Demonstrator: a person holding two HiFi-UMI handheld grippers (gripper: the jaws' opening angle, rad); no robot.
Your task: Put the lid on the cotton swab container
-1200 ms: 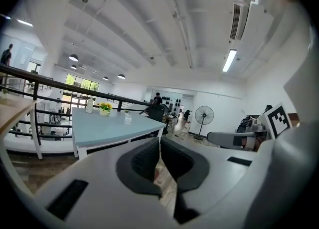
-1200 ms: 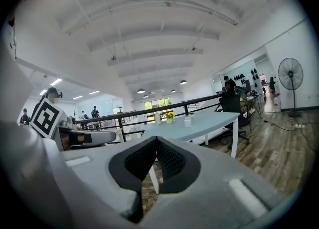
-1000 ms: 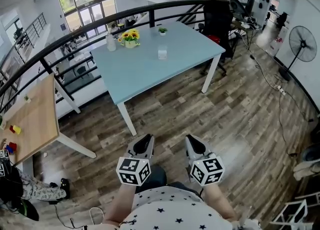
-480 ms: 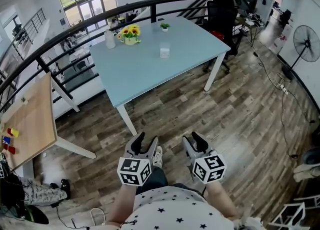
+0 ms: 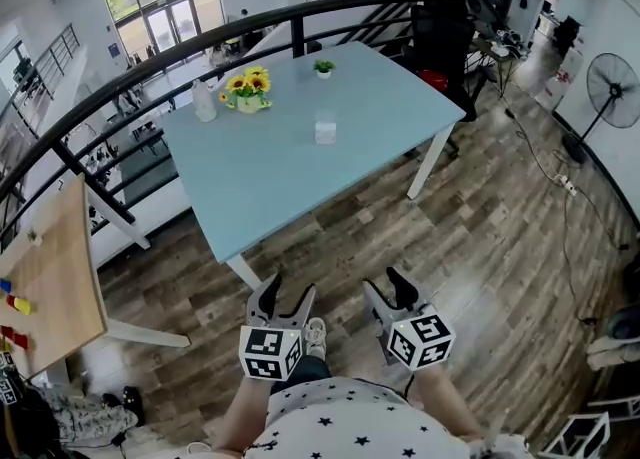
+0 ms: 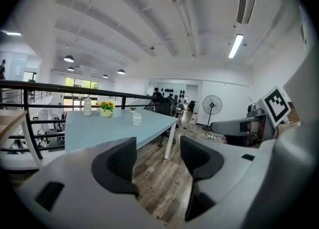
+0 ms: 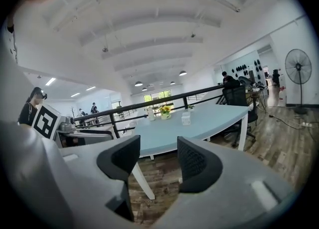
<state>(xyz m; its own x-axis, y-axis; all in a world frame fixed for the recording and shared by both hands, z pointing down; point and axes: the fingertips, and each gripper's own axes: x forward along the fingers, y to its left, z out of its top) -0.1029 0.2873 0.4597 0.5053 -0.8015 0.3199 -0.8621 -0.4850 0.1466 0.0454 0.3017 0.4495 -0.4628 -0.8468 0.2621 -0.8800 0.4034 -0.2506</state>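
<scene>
Pale-blue table (image 5: 260, 172) carries what is probably the cotton swab container (image 5: 325, 130), well away. My left gripper (image 5: 286, 293) and right gripper (image 5: 387, 287) hang empty, jaws opening; approach comes first, then locating the lid.

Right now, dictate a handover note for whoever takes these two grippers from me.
Left gripper: jaws opening, nothing between them. Right gripper: the same. Both are held low over the wood floor, short of the light blue table.
The small clear cotton swab container stands near that table's middle. Its lid cannot be made out from here.
Done: nothing visible. Left: step up, find the lid, fit it on.
</scene>
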